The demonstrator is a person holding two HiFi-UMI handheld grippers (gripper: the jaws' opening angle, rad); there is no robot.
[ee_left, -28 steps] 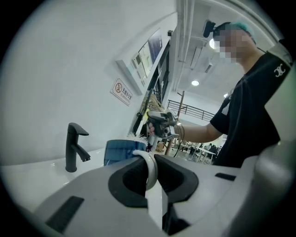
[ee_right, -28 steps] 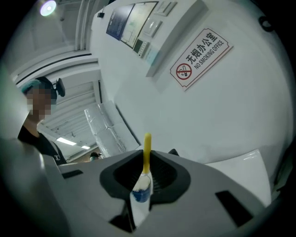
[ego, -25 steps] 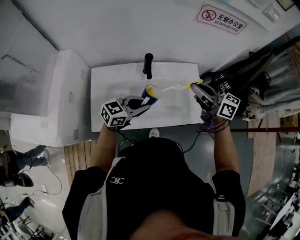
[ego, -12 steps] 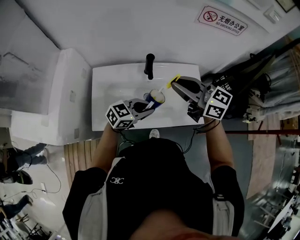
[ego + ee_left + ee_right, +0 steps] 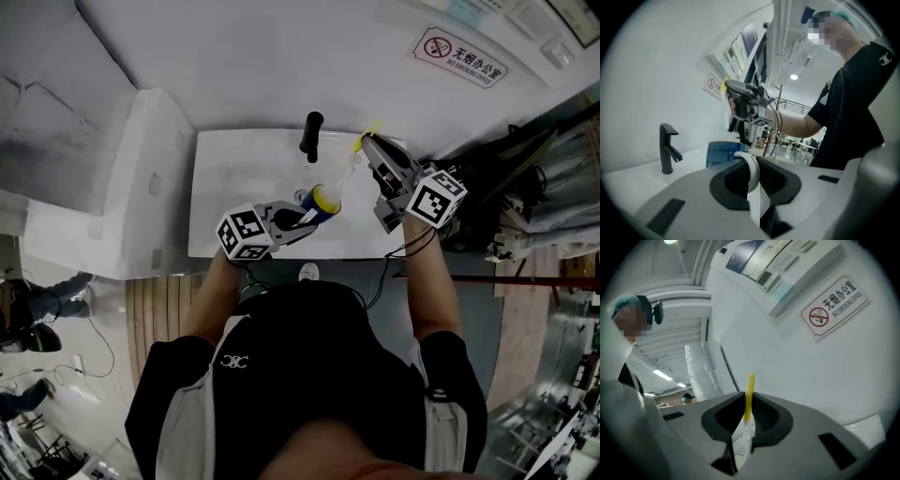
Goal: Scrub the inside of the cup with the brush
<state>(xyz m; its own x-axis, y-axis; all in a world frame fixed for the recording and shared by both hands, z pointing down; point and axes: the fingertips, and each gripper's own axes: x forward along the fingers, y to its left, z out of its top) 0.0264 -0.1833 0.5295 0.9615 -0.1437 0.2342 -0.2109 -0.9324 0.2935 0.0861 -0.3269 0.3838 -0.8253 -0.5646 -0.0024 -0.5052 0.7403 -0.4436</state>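
My left tool [image 5: 302, 217] is clamped on the white handle [image 5: 751, 168] of the blue cup [image 5: 325, 199], holding it over the white sink [image 5: 225, 178] just in front of the black faucet [image 5: 310, 134]. My right tool [image 5: 370, 148] pinches the yellow-tipped brush [image 5: 352, 169] tightly, its white end slanting down toward the cup's mouth.

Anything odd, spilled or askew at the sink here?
Nothing stands out. The left hand-held gripper clamps the cup by its white handle over the sink; the right hand-held gripper clamps the brush near its yellow end, angled toward the cup. No spill or damage shows.
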